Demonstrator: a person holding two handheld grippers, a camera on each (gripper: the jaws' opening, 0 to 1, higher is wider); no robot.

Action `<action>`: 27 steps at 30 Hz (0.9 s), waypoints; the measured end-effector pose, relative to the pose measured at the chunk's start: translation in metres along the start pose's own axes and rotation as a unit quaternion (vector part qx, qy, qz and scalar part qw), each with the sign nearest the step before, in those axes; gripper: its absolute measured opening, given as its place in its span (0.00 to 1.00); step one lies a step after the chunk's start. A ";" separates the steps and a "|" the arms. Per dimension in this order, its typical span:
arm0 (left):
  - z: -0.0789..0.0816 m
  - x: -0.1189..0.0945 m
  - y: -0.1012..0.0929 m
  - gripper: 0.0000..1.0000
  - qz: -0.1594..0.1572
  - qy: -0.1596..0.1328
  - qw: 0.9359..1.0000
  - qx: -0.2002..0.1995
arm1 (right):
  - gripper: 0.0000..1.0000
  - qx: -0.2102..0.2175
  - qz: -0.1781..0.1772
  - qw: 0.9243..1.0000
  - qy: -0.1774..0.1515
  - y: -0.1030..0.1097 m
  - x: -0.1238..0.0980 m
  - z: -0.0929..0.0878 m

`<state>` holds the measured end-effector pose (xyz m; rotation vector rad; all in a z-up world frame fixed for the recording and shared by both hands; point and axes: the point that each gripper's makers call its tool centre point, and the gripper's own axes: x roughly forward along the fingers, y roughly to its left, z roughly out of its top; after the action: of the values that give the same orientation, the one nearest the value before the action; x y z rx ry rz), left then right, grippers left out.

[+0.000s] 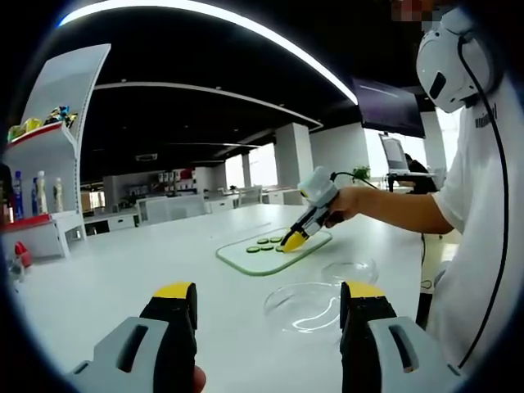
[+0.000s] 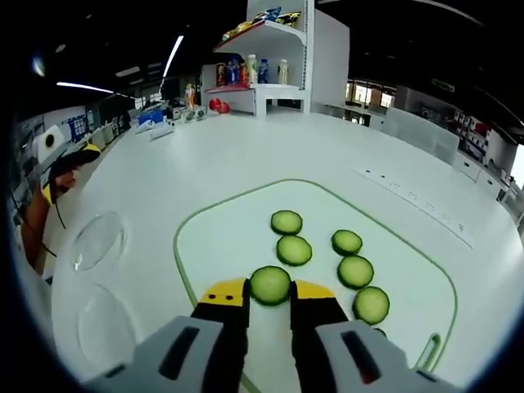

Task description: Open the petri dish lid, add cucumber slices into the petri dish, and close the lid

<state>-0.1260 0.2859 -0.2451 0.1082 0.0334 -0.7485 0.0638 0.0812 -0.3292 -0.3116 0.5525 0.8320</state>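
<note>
In the right gripper view, several cucumber slices (image 2: 294,250) lie on a pale green-edged cutting board (image 2: 229,237). My right gripper (image 2: 270,291) is down at the board, its yellow-tipped jaws pressed against both sides of the nearest cucumber slice (image 2: 270,284). Two clear round petri dish parts (image 2: 98,239) (image 2: 105,327) lie apart on the white table to the left of the board. In the left gripper view, my left gripper (image 1: 268,296) hovers wide open and holds nothing, just short of the nearer dish part (image 1: 303,307); the other part (image 1: 350,268) lies beyond. The right gripper (image 1: 293,241) touches the board (image 1: 246,260) there.
A white shelf unit (image 2: 278,49) with bottles and packets stands at the table's far end. The person in a white shirt (image 1: 483,213) stands at the right table edge, arm stretched over the board. The left gripper (image 2: 61,168) shows at far left. A power strip (image 2: 409,196) lies beyond the board.
</note>
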 end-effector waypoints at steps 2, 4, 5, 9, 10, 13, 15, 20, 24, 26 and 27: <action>0.000 0.000 0.000 0.71 -0.001 0.000 1.000 0.000 | 0.19 -0.002 -0.001 1.000 0.000 0.000 0.000 0.000; 0.000 0.000 0.000 0.71 -0.001 -0.001 1.000 0.000 | 0.19 -0.007 -0.002 1.000 0.000 0.000 0.000 0.001; 0.000 0.000 -0.001 0.71 -0.001 -0.001 1.000 0.000 | 0.19 -0.008 -0.002 1.000 0.000 0.001 0.000 0.001; 0.000 0.000 -0.001 0.71 0.000 -0.001 1.000 -0.001 | 0.19 -0.009 -0.001 1.000 0.000 0.002 0.000 0.001; 0.000 0.000 -0.001 0.71 0.000 -0.001 1.000 -0.001 | 0.19 -0.009 -0.001 1.000 0.000 0.002 0.000 0.001; 0.000 0.000 -0.001 0.71 -0.001 0.000 1.000 0.000 | 0.19 -0.010 -0.003 1.000 -0.001 0.002 -0.001 0.002; 0.000 -0.001 -0.002 0.71 -0.001 -0.001 1.000 0.000 | 0.19 -0.008 -0.001 1.000 -0.005 0.002 -0.002 0.003; 0.001 -0.001 -0.002 0.71 -0.001 -0.002 1.000 0.000 | 0.19 -0.005 -0.003 1.000 -0.008 0.000 -0.005 0.006; 0.001 0.000 -0.003 0.71 -0.002 -0.001 1.000 0.001 | 0.19 -0.004 -0.006 1.000 -0.010 -0.001 -0.010 0.008; 0.001 0.000 -0.003 0.71 -0.003 -0.002 1.000 0.000 | 0.19 -0.002 -0.005 1.000 -0.015 -0.001 -0.013 0.010; 0.001 0.000 -0.003 0.71 -0.004 -0.003 1.000 0.001 | 0.19 0.000 -0.004 1.000 -0.019 0.000 -0.015 0.011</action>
<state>-0.1282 0.2833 -0.2443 0.1076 0.0280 -0.7561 0.0597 0.0773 -0.3116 -0.2968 0.5165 0.8284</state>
